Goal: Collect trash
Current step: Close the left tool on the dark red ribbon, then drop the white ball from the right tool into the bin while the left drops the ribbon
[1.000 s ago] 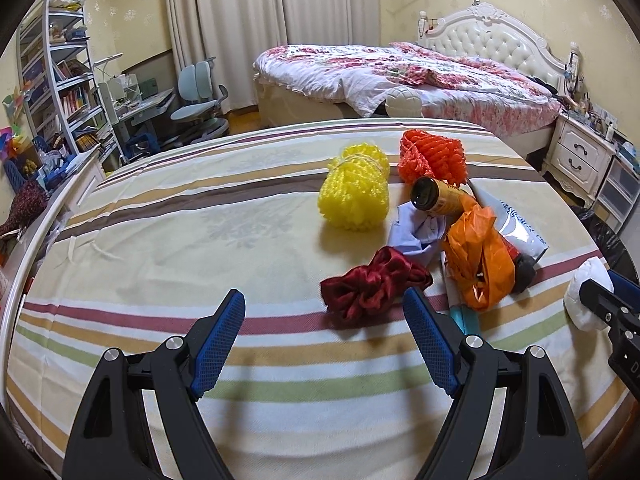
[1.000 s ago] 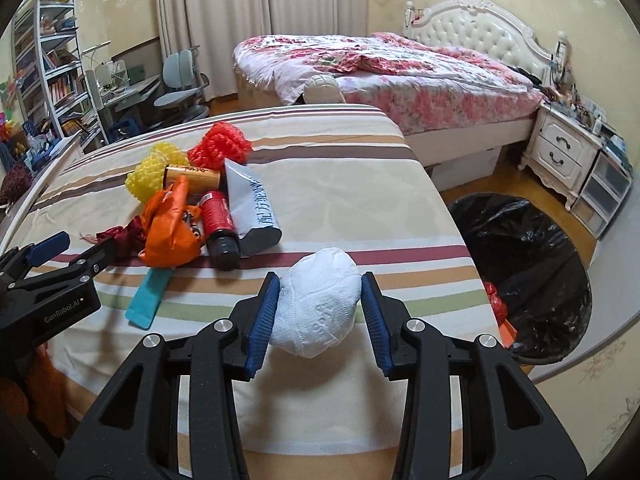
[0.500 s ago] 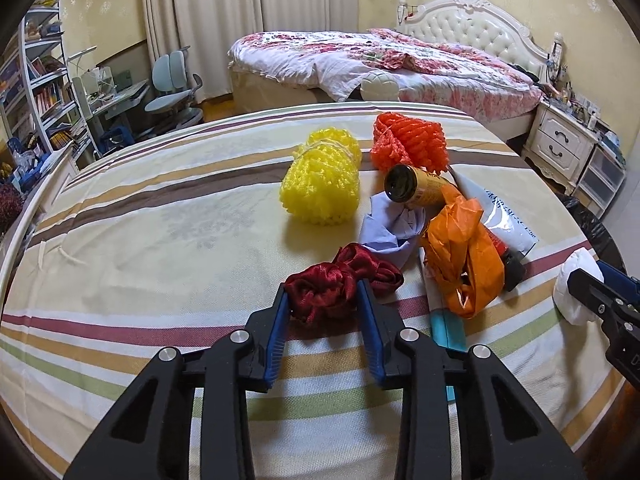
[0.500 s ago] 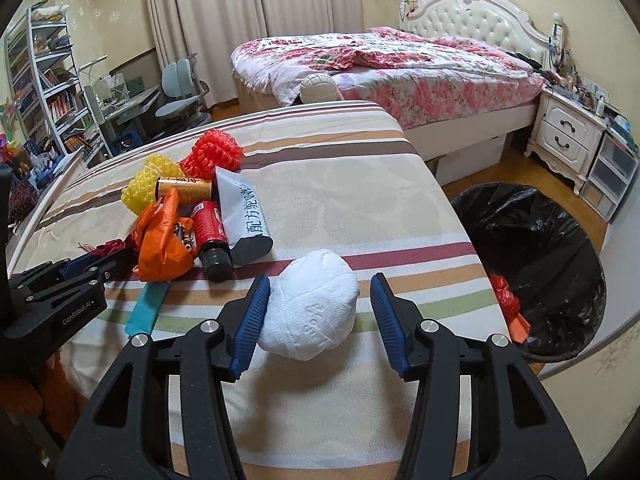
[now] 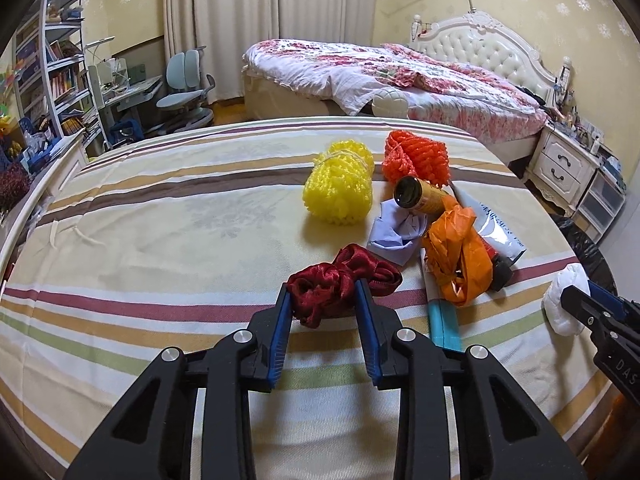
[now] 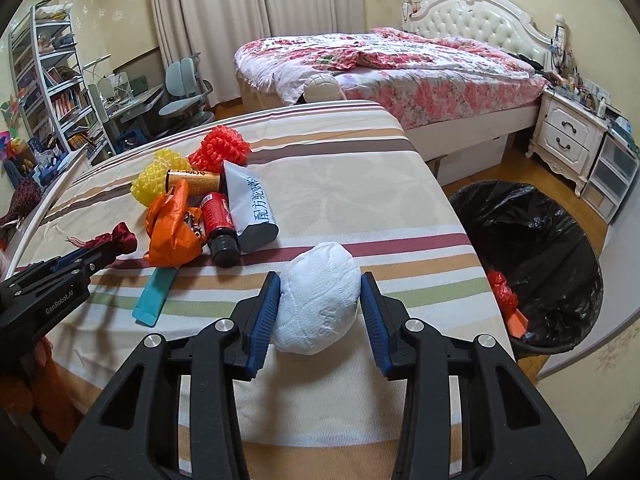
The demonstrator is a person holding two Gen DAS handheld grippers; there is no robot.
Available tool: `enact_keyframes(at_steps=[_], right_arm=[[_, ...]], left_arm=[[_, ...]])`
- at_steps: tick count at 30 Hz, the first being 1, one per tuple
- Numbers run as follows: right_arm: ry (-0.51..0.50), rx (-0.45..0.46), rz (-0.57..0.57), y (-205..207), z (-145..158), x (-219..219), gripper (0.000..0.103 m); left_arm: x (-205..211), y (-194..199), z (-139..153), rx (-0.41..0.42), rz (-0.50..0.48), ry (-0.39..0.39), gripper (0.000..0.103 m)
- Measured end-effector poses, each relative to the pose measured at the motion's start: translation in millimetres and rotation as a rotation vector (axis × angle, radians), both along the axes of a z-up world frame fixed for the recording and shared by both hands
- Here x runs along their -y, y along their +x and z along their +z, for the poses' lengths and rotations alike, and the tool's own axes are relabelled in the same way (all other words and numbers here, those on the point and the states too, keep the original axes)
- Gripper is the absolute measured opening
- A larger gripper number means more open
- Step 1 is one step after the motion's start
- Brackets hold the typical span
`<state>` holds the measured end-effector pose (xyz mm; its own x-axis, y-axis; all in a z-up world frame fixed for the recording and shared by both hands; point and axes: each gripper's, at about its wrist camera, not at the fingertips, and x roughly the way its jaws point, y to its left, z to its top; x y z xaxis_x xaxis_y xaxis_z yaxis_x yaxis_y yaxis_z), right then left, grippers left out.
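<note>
My left gripper (image 5: 324, 290) is shut on a crumpled dark red cloth (image 5: 348, 270) that lies on the striped bedspread (image 5: 160, 240). In the right wrist view, my right gripper (image 6: 320, 280) has its jaws closing on a white paper wad (image 6: 316, 308), and both blue pads touch its sides. Further trash lies in a pile: a yellow foam net (image 5: 340, 188), an orange-red foam net (image 5: 416, 156), a brown can (image 5: 420, 196), an orange plastic bag (image 5: 456, 260), lilac paper (image 5: 396, 232), a grey pouch (image 6: 250, 204), a red bottle (image 6: 218, 220) and a teal strip (image 6: 154, 298).
A black-lined trash bin (image 6: 540, 240) stands on the floor right of the bed's edge, with red scraps inside. Beyond are a second bed with a floral cover (image 6: 400, 64), a white nightstand (image 6: 568, 136), a desk chair (image 5: 188, 80) and bookshelves (image 5: 52, 76).
The left gripper moved forward and shut on the red cloth. The right gripper's jaws widened around the white wad, then came back in against it.
</note>
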<state>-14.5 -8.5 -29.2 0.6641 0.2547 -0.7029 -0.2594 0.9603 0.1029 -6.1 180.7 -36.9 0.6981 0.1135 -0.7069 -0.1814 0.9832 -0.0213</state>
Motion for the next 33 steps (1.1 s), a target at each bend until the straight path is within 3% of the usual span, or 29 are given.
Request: enact_keyframes(at_steps=[14, 24, 33], right_arm=[[0.015, 0.056, -0.052, -3, 18, 24, 0.039], [0.001, 0.099, -0.146, 8, 28, 66, 0.039], [-0.021, 0.125, -0.254, 26, 32, 119, 0.039]], left_arm=[[23, -8, 30, 0.094, -0.027, 0.008, 0.032], [68, 8, 42, 0.136, -0.120, 0.009, 0.032], [133, 40, 41, 0.154, -0.241, 0.013, 0.032]])
